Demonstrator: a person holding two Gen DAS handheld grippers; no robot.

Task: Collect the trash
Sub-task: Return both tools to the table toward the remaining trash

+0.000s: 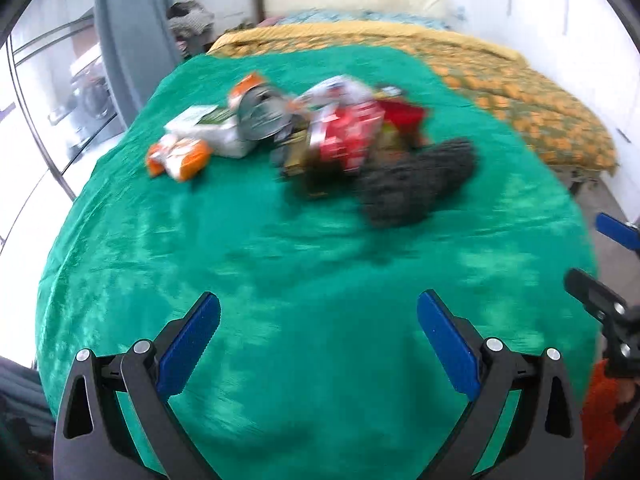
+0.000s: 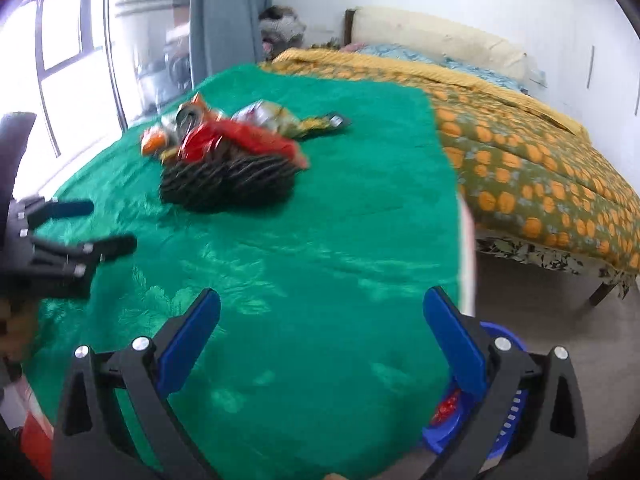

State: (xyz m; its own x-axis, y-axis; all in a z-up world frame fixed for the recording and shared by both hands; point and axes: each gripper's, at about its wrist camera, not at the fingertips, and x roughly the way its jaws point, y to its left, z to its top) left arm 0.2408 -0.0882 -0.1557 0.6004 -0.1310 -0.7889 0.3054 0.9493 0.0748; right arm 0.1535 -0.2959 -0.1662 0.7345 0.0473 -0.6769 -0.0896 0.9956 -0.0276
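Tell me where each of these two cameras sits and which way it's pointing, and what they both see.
Left wrist view: sits on the left gripper, looks forward and down over the green cloth at the trash pile; its own open fingers show, plus the right gripper at the right edge.
Right wrist view: sits on the right gripper, faces the same pile; its open fingers, the left gripper, and a blue basket below show.
Shared: cloth, pile, bed.
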